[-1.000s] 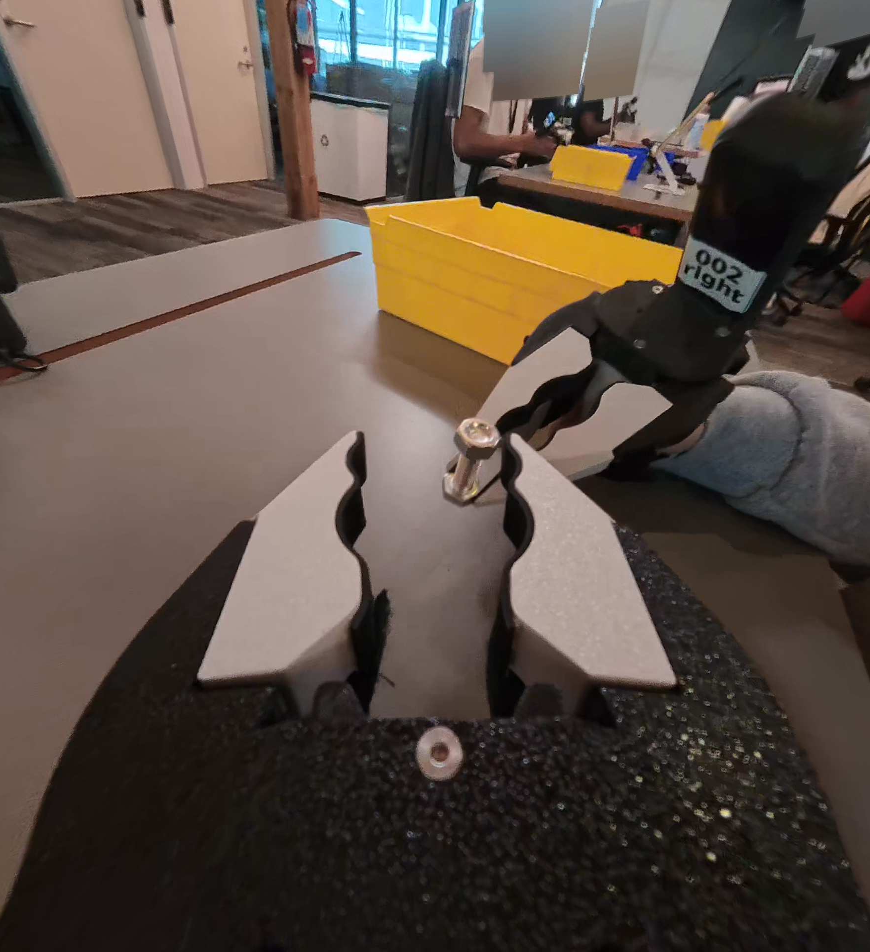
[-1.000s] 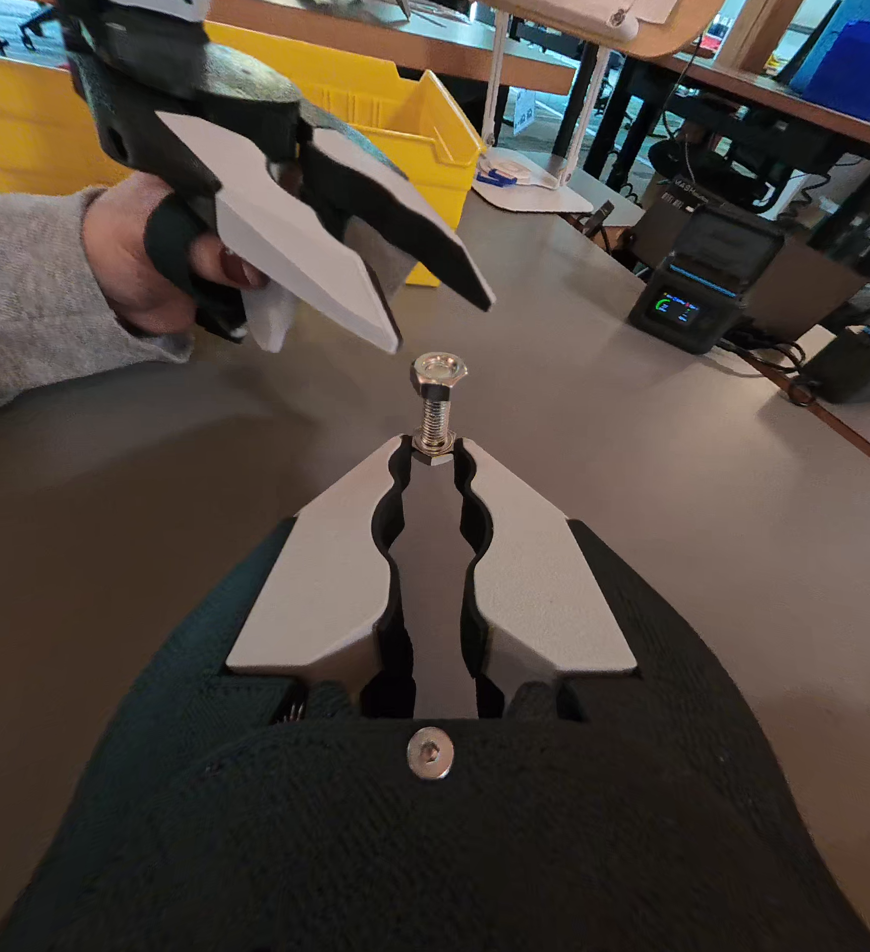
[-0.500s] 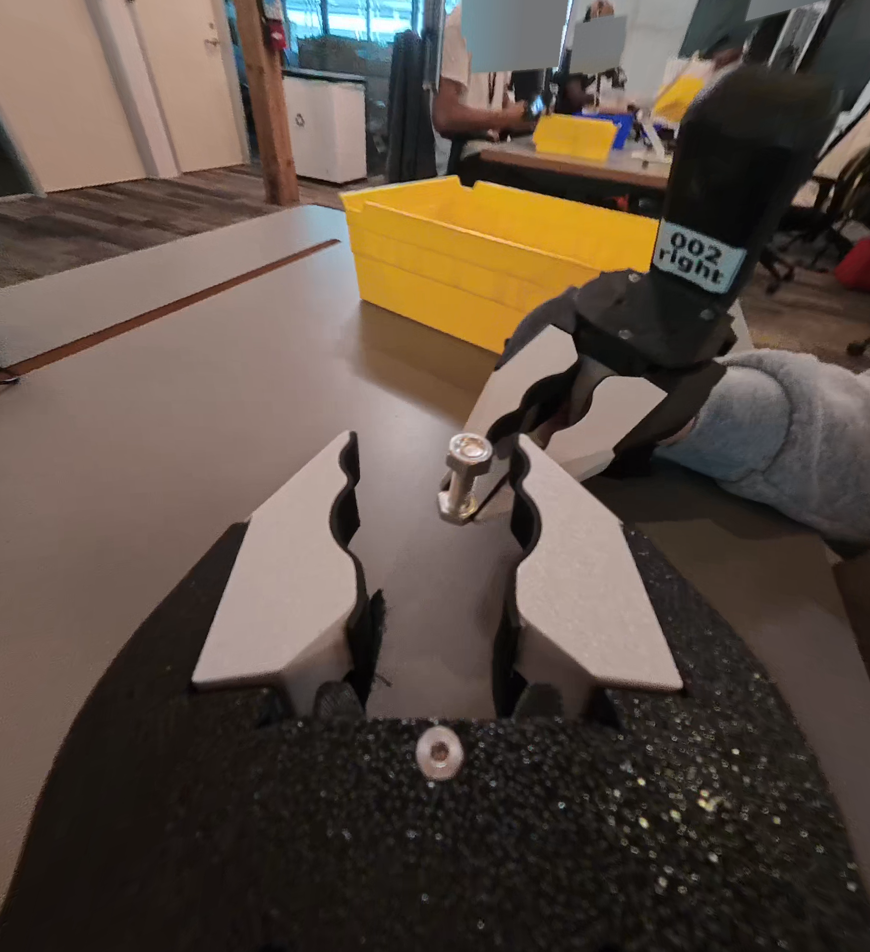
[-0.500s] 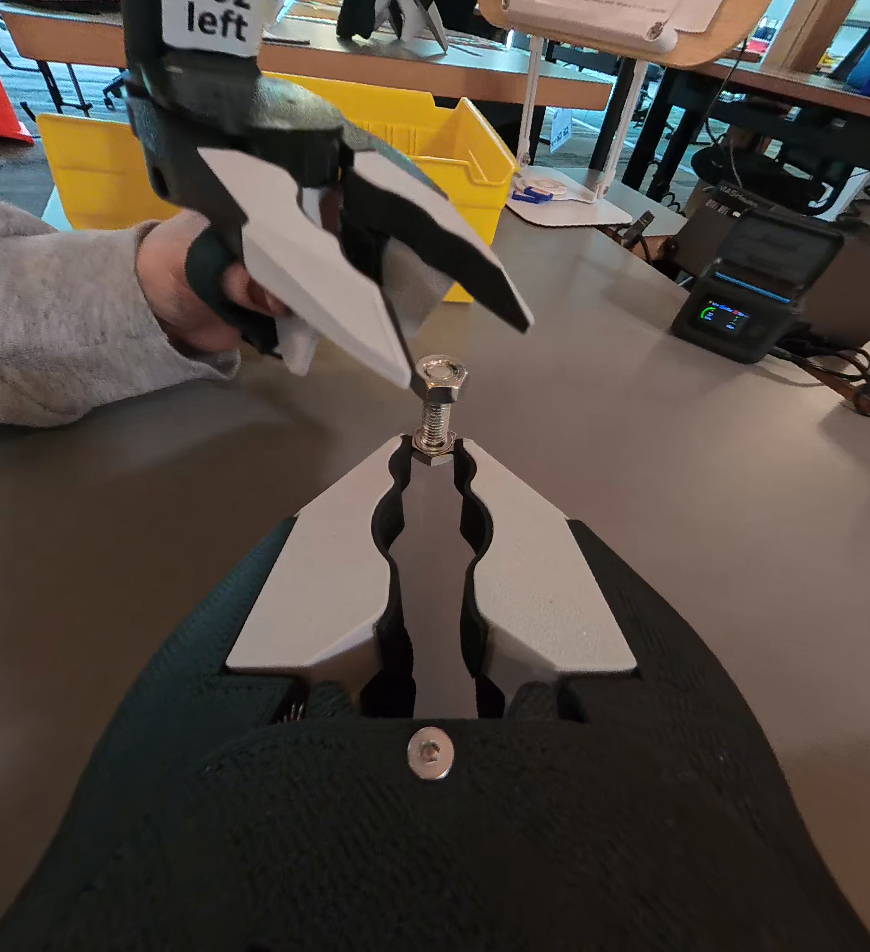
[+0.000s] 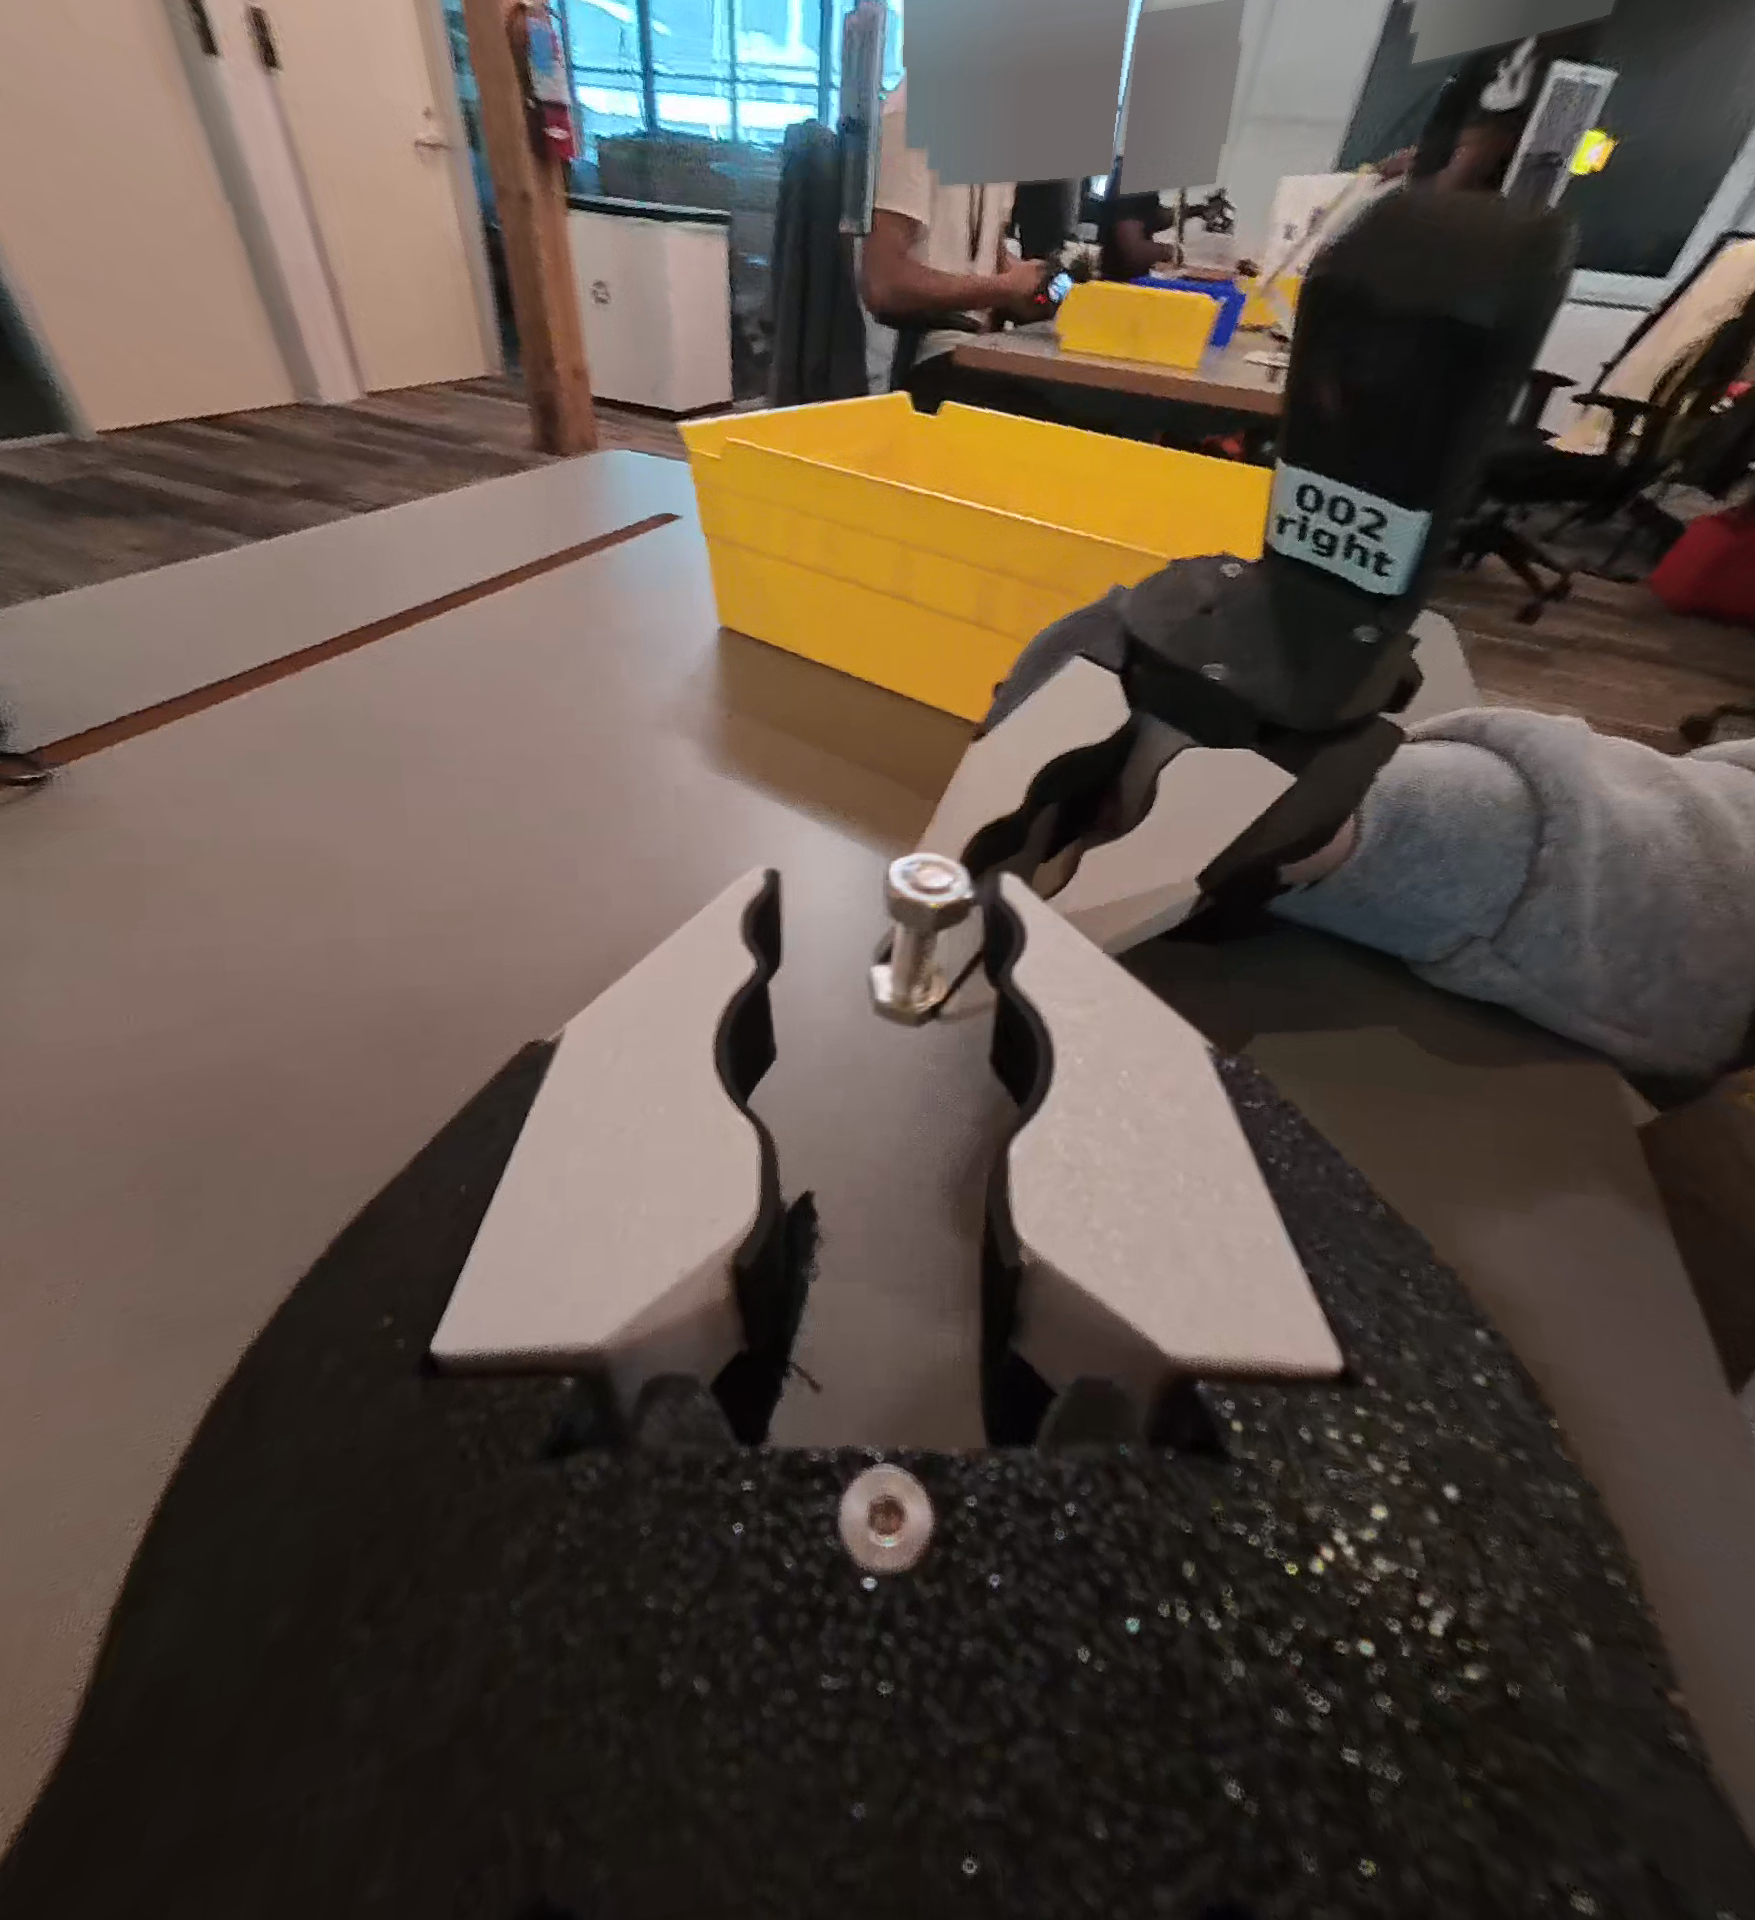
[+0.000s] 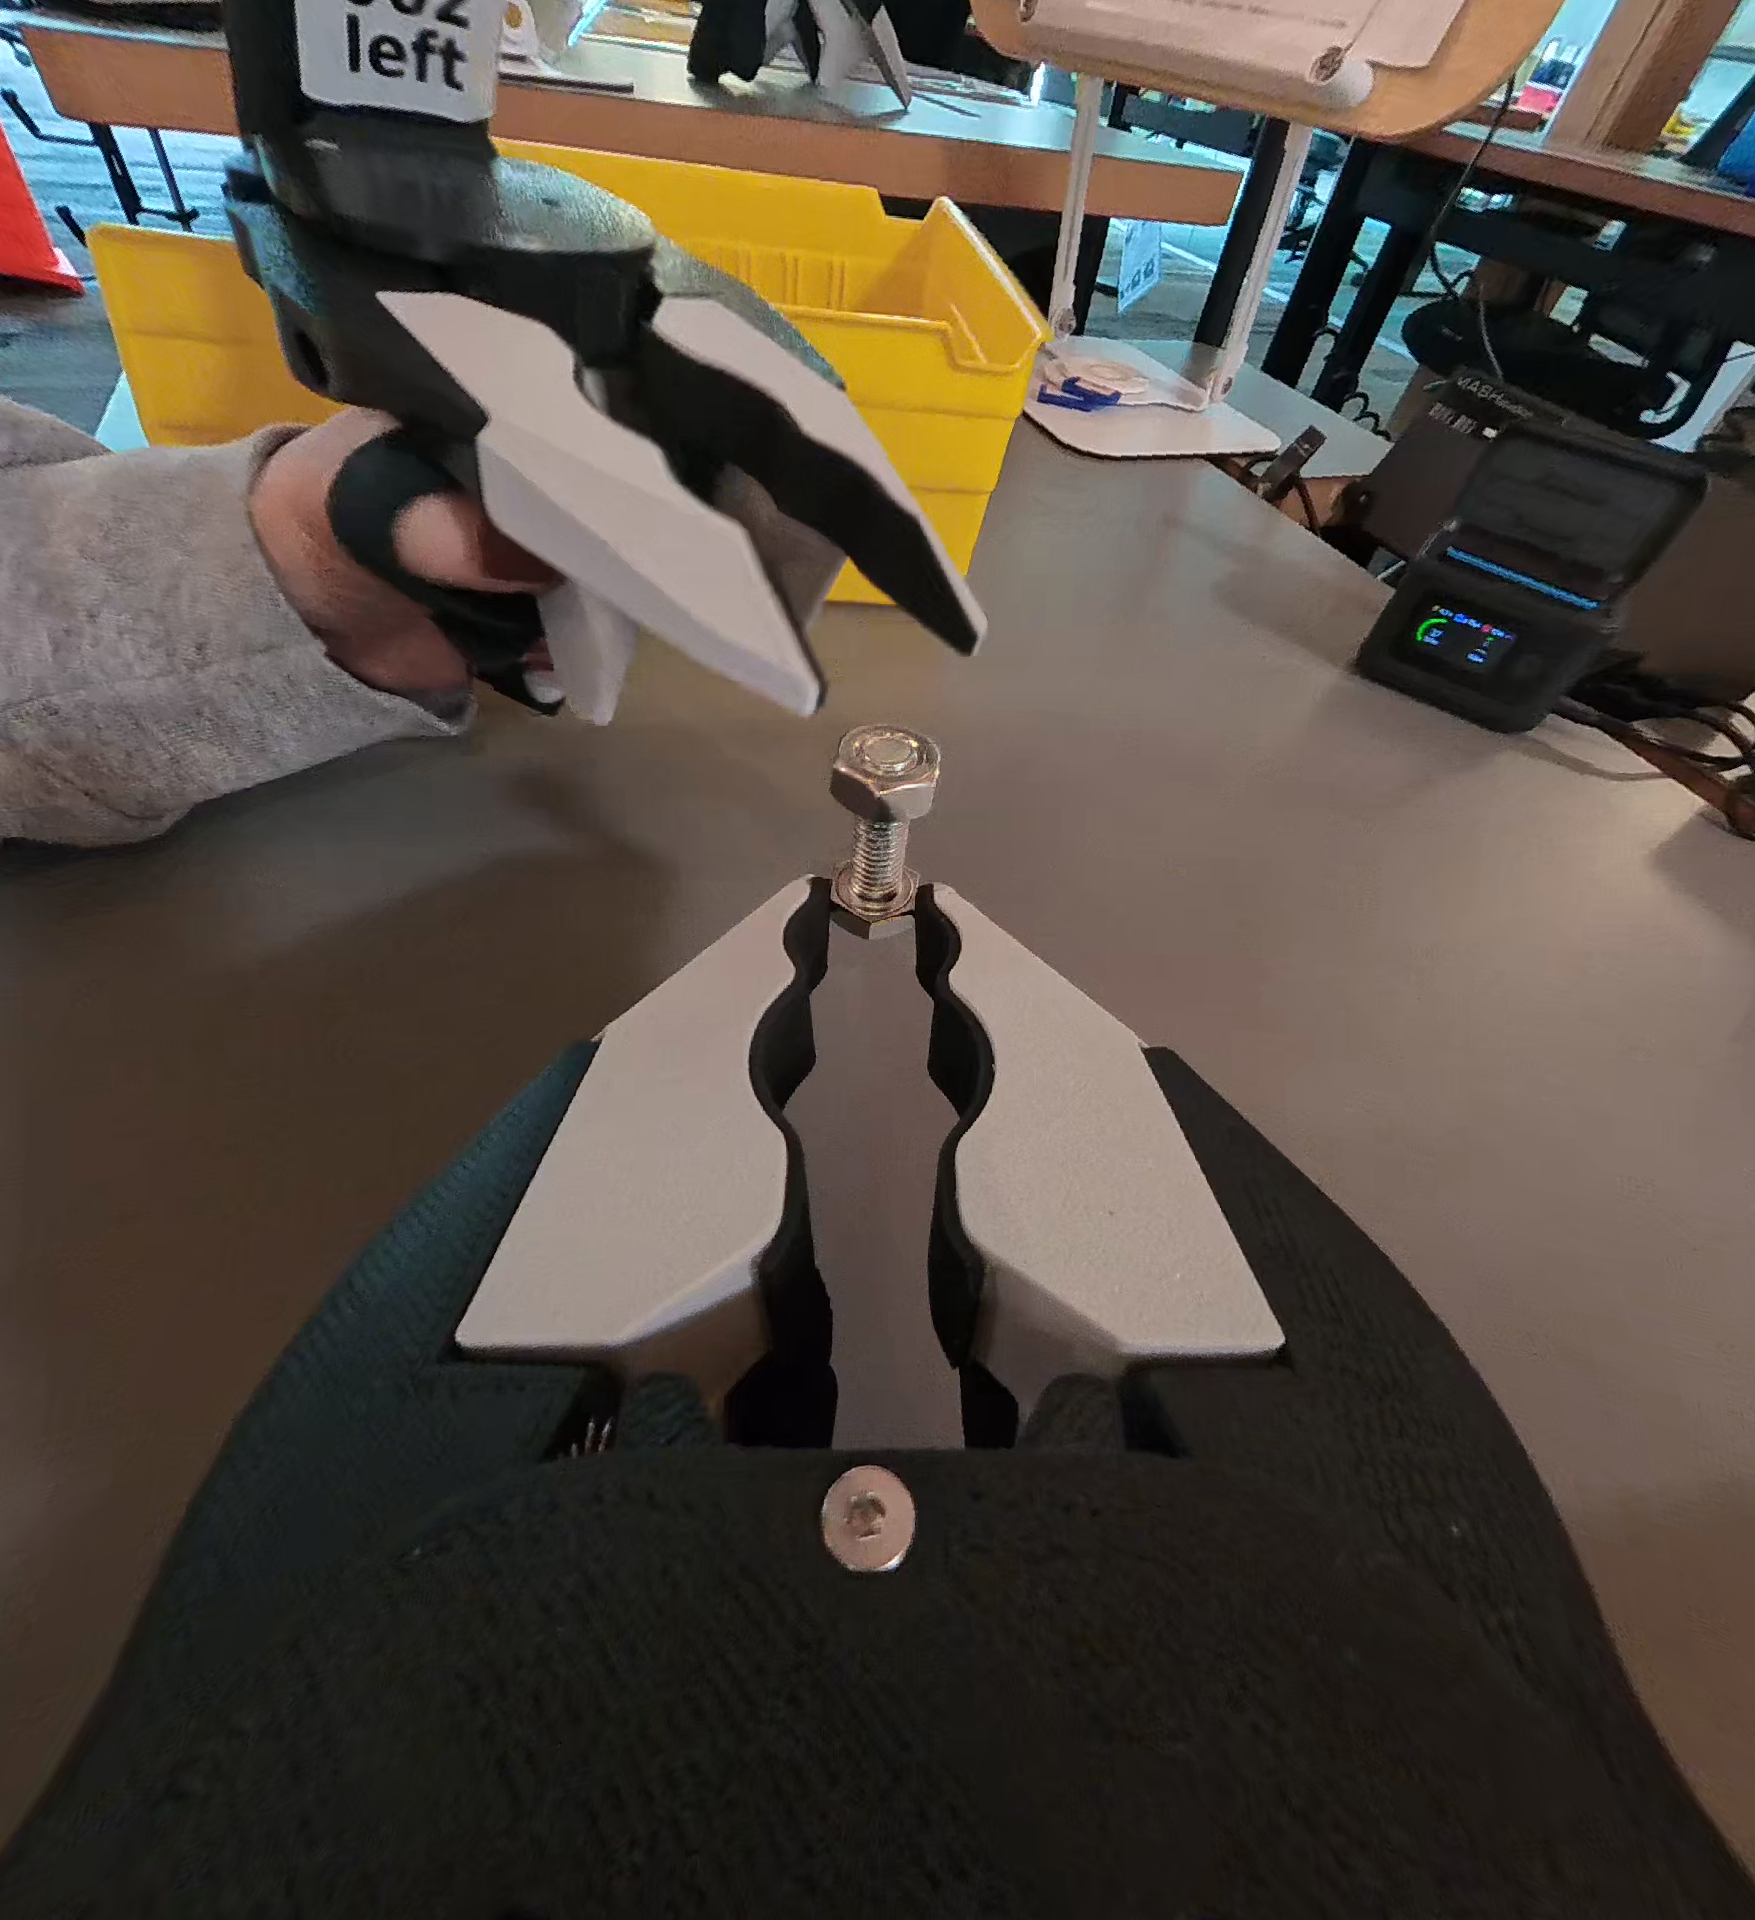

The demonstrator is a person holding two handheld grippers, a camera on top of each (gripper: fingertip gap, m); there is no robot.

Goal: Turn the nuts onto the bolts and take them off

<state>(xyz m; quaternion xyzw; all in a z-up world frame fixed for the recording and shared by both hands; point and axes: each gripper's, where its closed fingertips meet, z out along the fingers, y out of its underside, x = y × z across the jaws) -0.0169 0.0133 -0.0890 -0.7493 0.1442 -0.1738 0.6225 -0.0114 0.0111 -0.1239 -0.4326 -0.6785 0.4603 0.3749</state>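
Right gripper [image 6: 875, 902] pinches nut [image 6: 874, 914], bolt [image 6: 883, 805] upright; left gripper [image 6: 894, 665] spread at 12 o'clock. Next: clamp bolt head, unscrew.

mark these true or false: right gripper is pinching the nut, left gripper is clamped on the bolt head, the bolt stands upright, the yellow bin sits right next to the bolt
1. The right gripper pinches the nut: true.
2. The left gripper is clamped on the bolt head: false, it is open, close by the head.
3. The bolt stands upright, head on top: true.
4. The yellow bin sits right beside the bolt: false, it is farther back on the table.
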